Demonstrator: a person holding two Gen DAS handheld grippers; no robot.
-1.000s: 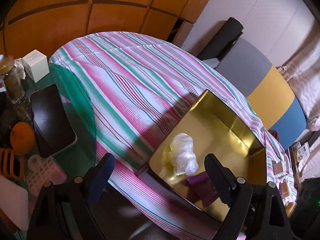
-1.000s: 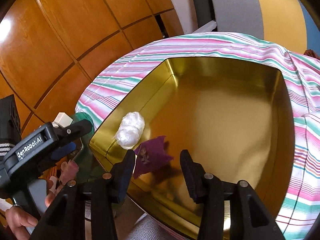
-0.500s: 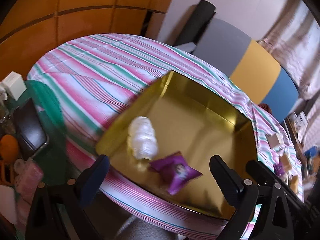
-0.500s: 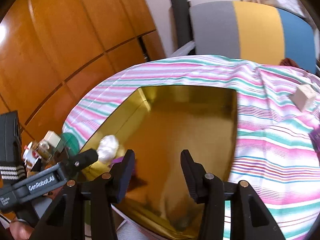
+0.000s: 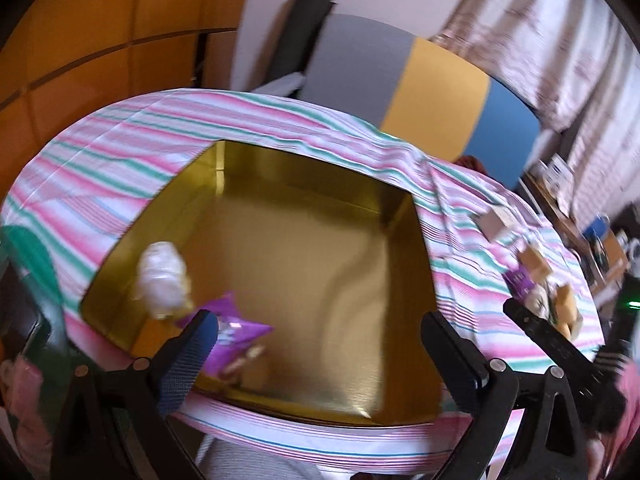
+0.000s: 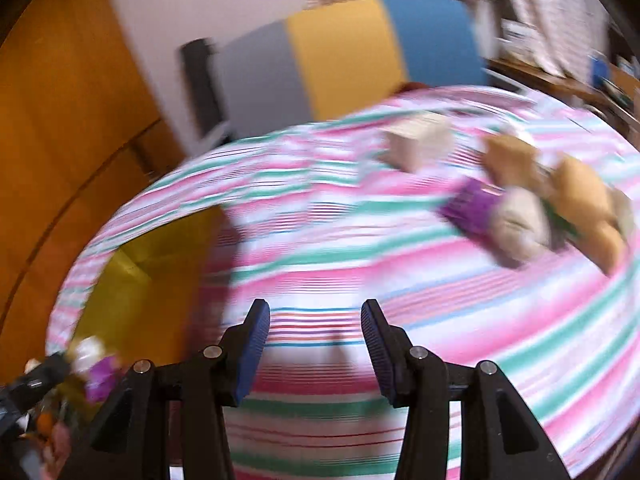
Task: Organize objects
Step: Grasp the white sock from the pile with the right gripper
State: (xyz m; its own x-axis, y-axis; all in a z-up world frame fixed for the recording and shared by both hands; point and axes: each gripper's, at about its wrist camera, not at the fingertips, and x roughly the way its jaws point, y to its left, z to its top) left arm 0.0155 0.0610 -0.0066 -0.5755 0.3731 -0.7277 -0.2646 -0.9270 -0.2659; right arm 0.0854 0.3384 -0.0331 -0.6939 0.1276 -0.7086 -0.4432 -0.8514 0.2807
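Note:
A gold tin tray lies on the striped tablecloth. In it sit a white crumpled plastic bundle and a purple snack packet near its front left corner. My left gripper is open and empty, above the tray's front edge. My right gripper is open and empty over the bare cloth, right of the tray. Ahead of it at the right lie a beige box, a purple packet, a white bundle and tan packets, all blurred.
A grey, yellow and blue panel stands behind the table, with orange wooden wall panels at the left. The same pile of items shows at the right in the left wrist view. Clutter sits at the far right edge.
Both grippers have swung to the right. The right one left the tray and now faces the pile of items on the cloth. The purple packet stays in the tray.

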